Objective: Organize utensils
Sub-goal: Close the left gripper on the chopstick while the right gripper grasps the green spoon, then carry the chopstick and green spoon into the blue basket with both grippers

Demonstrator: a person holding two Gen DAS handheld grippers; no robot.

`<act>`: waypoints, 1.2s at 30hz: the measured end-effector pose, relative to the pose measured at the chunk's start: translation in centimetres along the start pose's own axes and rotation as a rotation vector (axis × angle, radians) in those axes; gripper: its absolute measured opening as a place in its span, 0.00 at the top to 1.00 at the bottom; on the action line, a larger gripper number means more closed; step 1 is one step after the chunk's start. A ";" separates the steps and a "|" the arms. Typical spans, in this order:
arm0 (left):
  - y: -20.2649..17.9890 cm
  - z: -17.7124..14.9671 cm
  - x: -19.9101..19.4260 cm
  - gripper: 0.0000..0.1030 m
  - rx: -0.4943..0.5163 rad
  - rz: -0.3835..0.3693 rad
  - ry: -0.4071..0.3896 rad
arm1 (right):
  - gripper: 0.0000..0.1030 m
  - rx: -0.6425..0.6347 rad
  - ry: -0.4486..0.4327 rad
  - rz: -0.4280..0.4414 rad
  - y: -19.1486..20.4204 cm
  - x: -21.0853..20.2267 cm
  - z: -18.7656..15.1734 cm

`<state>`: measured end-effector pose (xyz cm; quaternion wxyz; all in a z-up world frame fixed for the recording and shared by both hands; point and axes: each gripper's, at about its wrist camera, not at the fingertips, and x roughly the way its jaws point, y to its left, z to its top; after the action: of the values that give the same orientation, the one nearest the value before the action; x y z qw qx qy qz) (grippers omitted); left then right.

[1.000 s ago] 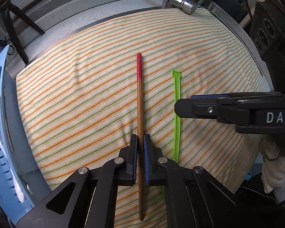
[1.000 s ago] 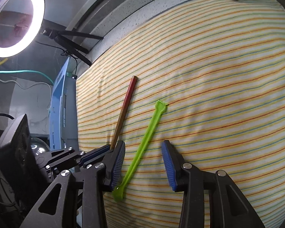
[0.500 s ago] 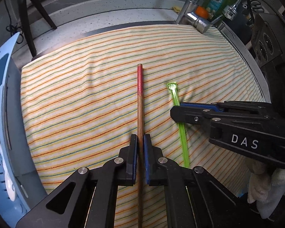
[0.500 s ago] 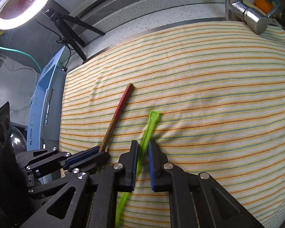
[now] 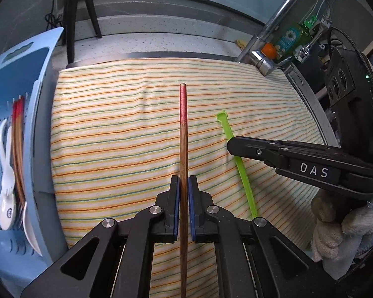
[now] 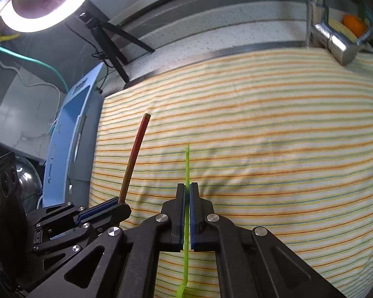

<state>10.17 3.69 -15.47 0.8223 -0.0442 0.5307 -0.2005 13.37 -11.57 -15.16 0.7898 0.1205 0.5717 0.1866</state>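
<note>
My left tongs (image 5: pixel 183 186) pinch the red-tipped chopstick (image 5: pixel 183 129), its tip pointing ahead; my right tongs (image 6: pixel 187 191) clamp the green utensil (image 6: pixel 186 164), just beside it over the striped cloth (image 6: pixel 261 136)

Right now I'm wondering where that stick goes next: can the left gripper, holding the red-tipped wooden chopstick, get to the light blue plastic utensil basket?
Probably yes. The left gripper is shut on the chopstick, and the basket stands open-topped just beside the striped cloth, with nothing between.

A kitchen — sink faucet (image 5: pixel 273 47), dish-soap bottle (image 5: pixel 289 41), utensil drainer (image 5: pixel 10 149).
</note>
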 end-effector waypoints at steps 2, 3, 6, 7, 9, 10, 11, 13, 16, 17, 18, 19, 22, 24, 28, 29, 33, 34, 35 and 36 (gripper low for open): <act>0.1 0.1 -0.5 0.95 -0.004 0.003 -0.013 | 0.97 -0.032 -0.018 -0.001 0.8 -0.5 0.2; 0.2 0.1 -0.7 0.95 -0.010 0.002 -0.020 | 0.97 -0.039 -0.023 0.000 1.0 -0.7 0.3; 0.5 0.3 -1.6 0.95 -0.022 0.003 -0.047 | 0.97 -0.040 -0.032 0.025 1.6 -1.2 0.6; 0.6 0.4 -2.0 0.95 -0.026 0.005 -0.056 | 0.97 -0.046 -0.037 0.034 1.9 -1.5 0.8; 0.9 0.6 -2.8 0.95 -0.038 0.002 -0.074 | 0.97 -0.054 -0.044 0.050 2.6 -2.0 1.0; 1.1 0.9 -3.3 0.95 -0.041 0.003 -0.087 | 0.97 -0.059 -0.047 0.061 3.0 -2.3 1.2; 1.2 1.0 -3.7 0.95 -0.042 0.007 -0.095 | 0.97 -0.068 -0.052 0.071 3.6 -2.6 1.5; 1.8 1.3 -4.6 0.95 -0.047 0.013 -0.112 | 0.97 -0.086 -0.065 0.089 4.7 -3.2 2.0; 3.1 1.5 -6.2 0.95 -0.065 0.028 -0.139 | 0.97 -0.115 -0.084 0.124 6.7 -3.8 2.9; 3.6 1.6 -6.6 0.95 -0.071 0.039 -0.147 | 0.97 -0.126 -0.088 0.137 7.5 -3.9 3.3; 4.1 1.6 -6.9 0.95 -0.076 0.046 -0.154 | 0.97 -0.133 -0.091 0.147 8.0 -3.9 3.5; 4.7 1.6 -7.4 0.95 -0.084 0.055 -0.162 | 0.97 -0.141 -0.092 0.160 8.6 -3.9 3.8; 6.8 1.7 -8.8 0.95 -0.120 0.086 -0.191 | 0.97 -0.152 -0.092 0.185 10.2 -3.4 4.9; 8.6 1.6 -9.8 0.95 -0.154 0.105 -0.211 | 0.97 -0.154 -0.085 0.204 11.2 -2.8 5.5; 10.9 1.7 -10.9 0.95 -0.197 0.146 -0.226 | 0.97 -0.171 -0.083 0.239 13.7 -1.9 6.5; 11.6 1.8 -11.1 0.95 -0.210 0.154 -0.229 | 0.97 -0.177 -0.082 0.248 14.5 -1.5 6.7; 13.5 2.0 -11.4 0.95 -0.245 0.191 -0.227 | 0.97 -0.191 -0.067 0.270 17.0 0.0 7.6; 13.9 2.0 -11.5 0.95 -0.250 0.198 -0.227 | 0.97 -0.194 -0.058 0.278 17.6 0.5 7.8; 14.3 2.1 -11.4 0.95 -0.260 0.203 -0.228 | 0.97 -0.199 -0.051 0.282 18.2 1.1 8.0; 14.7 2.1 -11.4 0.95 -0.267 0.204 -0.228 | 0.97 -0.203 -0.050 0.279 18.7 1.5 8.1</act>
<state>12.15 21.13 -9.00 0.8801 -0.1213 0.4576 -0.0375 18.53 6.13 -6.27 0.7785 0.1230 0.5078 0.3478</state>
